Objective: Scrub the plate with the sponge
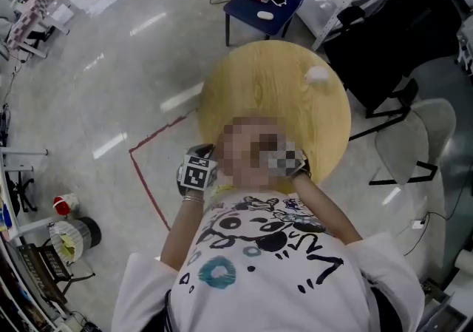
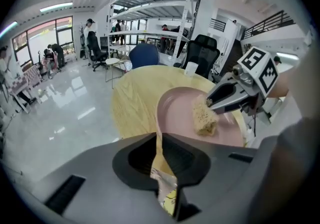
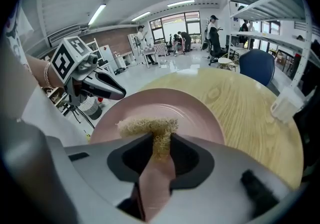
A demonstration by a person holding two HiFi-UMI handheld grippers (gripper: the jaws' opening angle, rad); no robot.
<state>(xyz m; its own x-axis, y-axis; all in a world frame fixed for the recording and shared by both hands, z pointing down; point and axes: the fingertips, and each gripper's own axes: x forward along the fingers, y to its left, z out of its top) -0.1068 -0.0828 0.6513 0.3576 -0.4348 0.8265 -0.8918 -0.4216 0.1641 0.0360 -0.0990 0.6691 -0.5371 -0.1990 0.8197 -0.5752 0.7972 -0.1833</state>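
Pinching the sponge (image 3: 147,127) at the plate's (image 3: 200,115) 6 o'clock, the right claw (image 3: 160,143) should rub next, I judge, while the left claw (image 2: 160,137) clamps the rim.

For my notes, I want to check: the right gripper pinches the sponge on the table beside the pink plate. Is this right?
Not quite. The right gripper pinches the sponge on the pink plate itself, not beside it on the table; the right gripper view shows this.

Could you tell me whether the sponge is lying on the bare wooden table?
No, the sponge rests on the pink plate, pinched by the right gripper.
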